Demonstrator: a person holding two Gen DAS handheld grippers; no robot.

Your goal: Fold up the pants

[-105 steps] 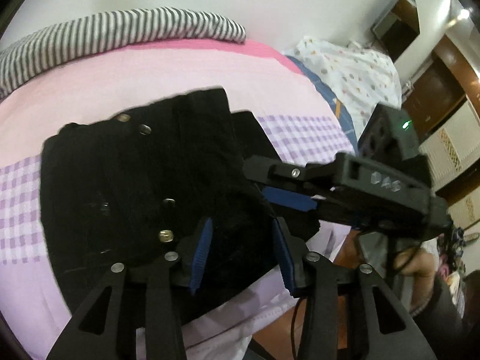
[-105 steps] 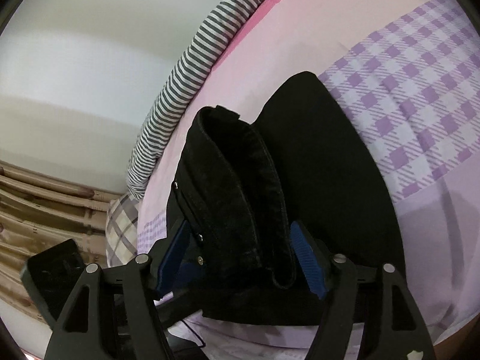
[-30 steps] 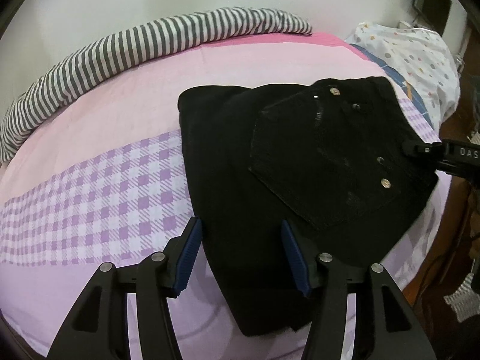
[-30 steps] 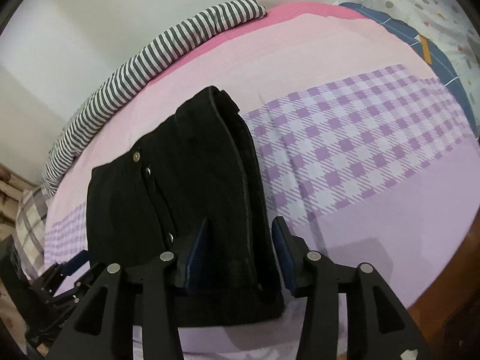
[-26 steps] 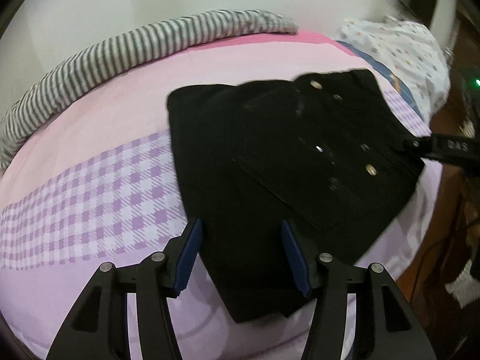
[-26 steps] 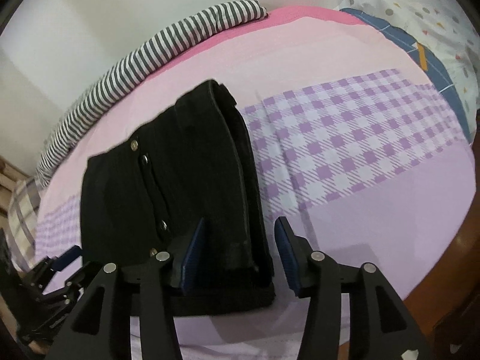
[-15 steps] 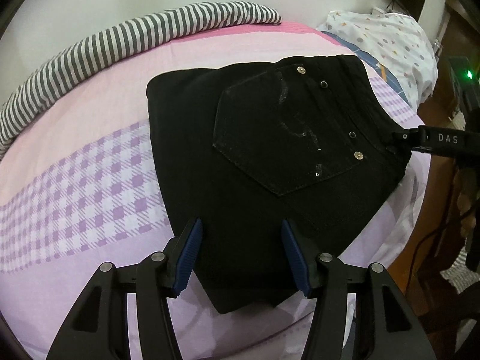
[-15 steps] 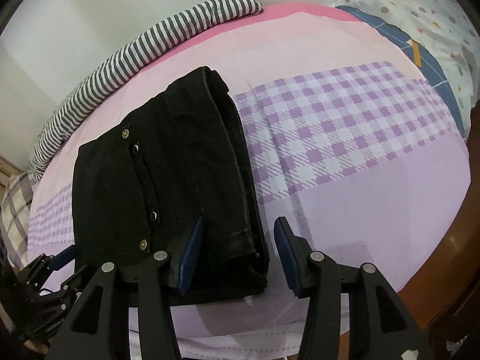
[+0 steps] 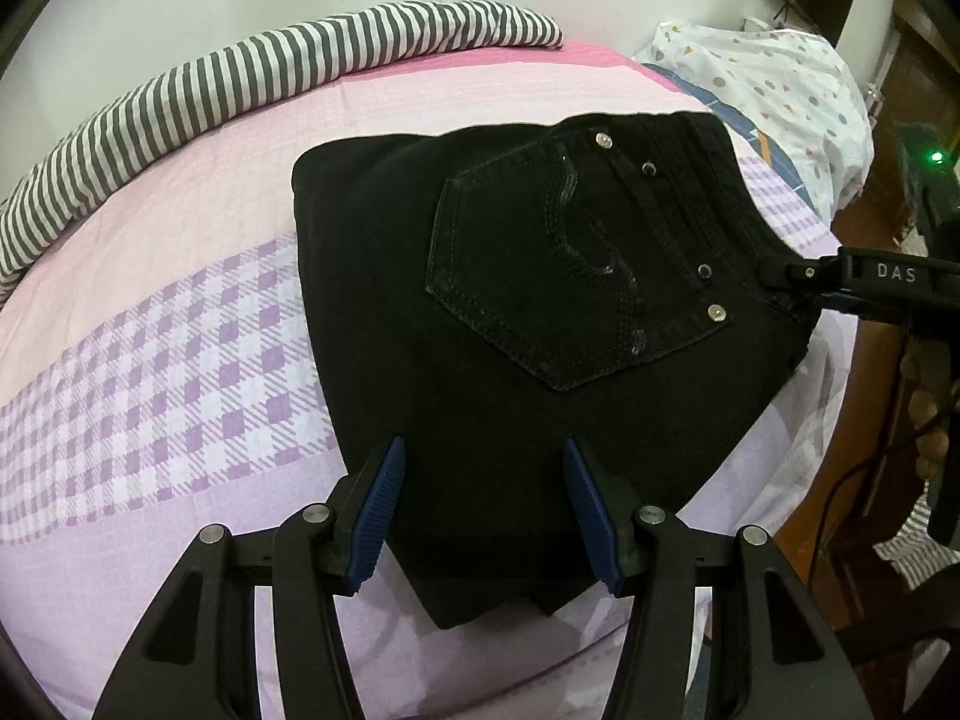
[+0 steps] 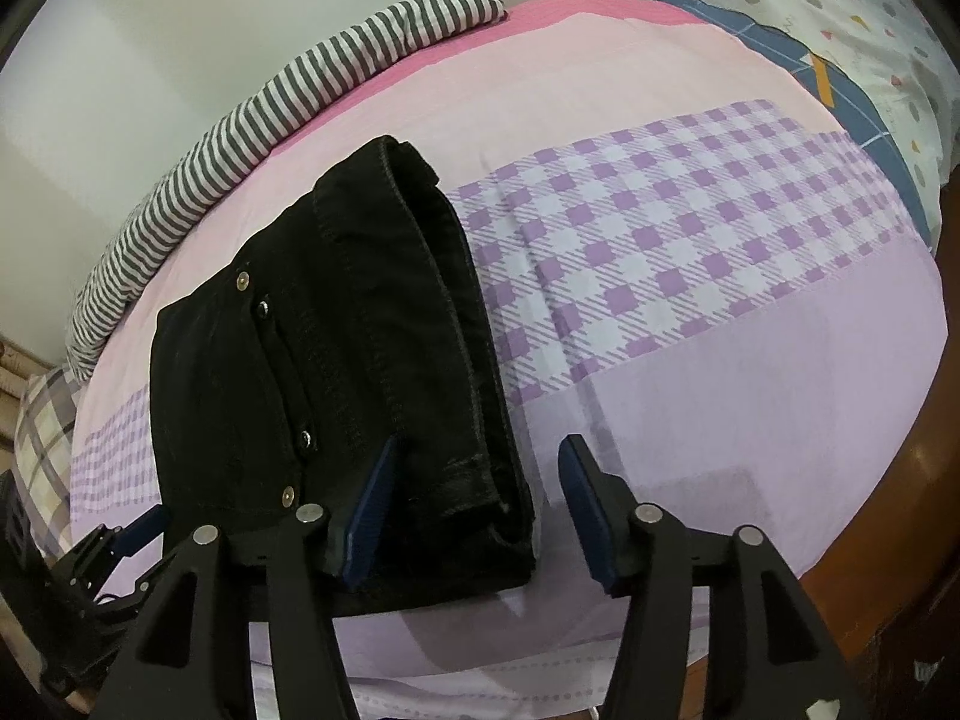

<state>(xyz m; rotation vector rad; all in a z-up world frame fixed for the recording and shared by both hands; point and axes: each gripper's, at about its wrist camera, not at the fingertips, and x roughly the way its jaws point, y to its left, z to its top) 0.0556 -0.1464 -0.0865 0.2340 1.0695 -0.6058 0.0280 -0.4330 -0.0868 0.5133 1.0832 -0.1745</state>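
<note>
While my left gripper (image 9: pixel 480 507) gapes empty above folded black jeans (image 9: pixel 540 312), my right gripper (image 10: pixel 474 507) wide open, gripping nothing, pink-and-purple bedsheet (image 10: pixel 690 252) beneath.

The pants (image 9: pixel 540 300) are matt black denim with raised stitching on the pocket and shiny metal rivets (image 9: pixel 717 312). The bedsheet (image 9: pixel 150 372) is soft matt cloth with a fine quilted texture, the striped cloth (image 9: pixel 240 78) smooth woven cotton. Both grippers are matt black plastic with ribbed blue rubbery pads (image 9: pixel 378 510); the bed frame (image 10: pixel 918 480) is glossy brown wood.
</note>
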